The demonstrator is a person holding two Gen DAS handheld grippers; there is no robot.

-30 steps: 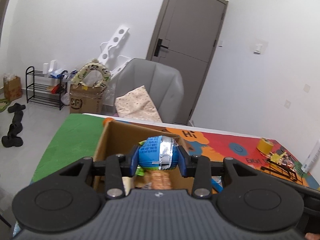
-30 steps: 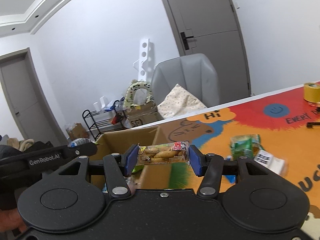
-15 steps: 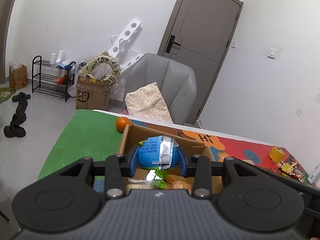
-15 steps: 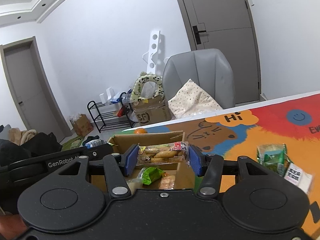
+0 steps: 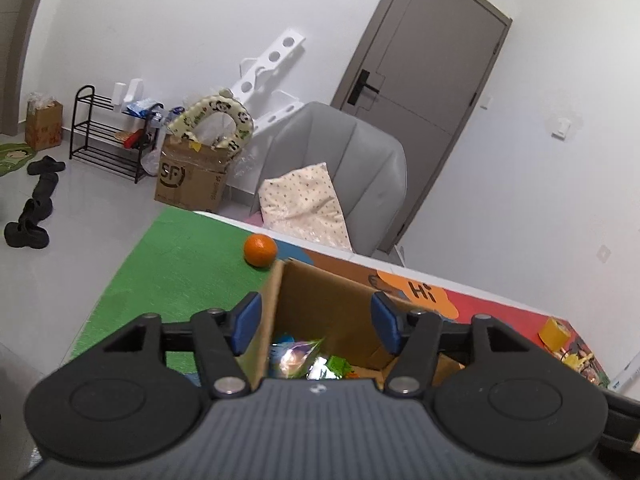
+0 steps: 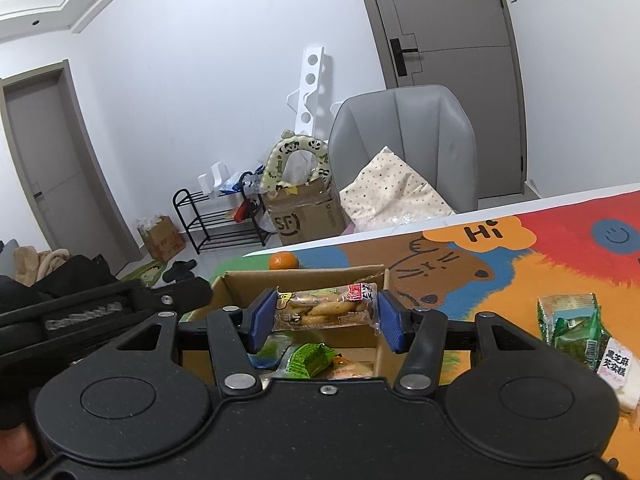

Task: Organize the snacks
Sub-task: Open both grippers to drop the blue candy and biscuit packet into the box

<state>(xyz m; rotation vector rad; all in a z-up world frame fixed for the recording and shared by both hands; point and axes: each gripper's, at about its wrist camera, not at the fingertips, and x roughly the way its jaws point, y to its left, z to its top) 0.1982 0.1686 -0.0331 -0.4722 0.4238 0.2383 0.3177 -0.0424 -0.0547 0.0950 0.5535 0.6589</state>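
Note:
An open cardboard box (image 5: pixel 320 296) stands on the table and holds several snack packets. My left gripper (image 5: pixel 316 320) is open and empty above the box; the blue and silver packet (image 5: pixel 294 360) lies inside below it. My right gripper (image 6: pixel 326 318) is shut on a clear packet of biscuits (image 6: pixel 326 310) and holds it over the same box (image 6: pixel 304 280). The left gripper's body (image 6: pixel 100 312) shows at the left of the right wrist view. Green snack packets (image 6: pixel 572 328) and a white packet (image 6: pixel 616 364) lie on the mat to the right.
An orange (image 5: pixel 260 250) sits on the green part of the mat behind the box, also in the right wrist view (image 6: pixel 283 261). A roll of yellow tape (image 5: pixel 554 330) lies far right. A grey chair (image 5: pixel 340 176) with a cushion stands behind the table edge.
My left gripper has opened and dropped the blue and silver packet into the box. Both grippers have risen and tilted over the box; the right still holds the biscuits.

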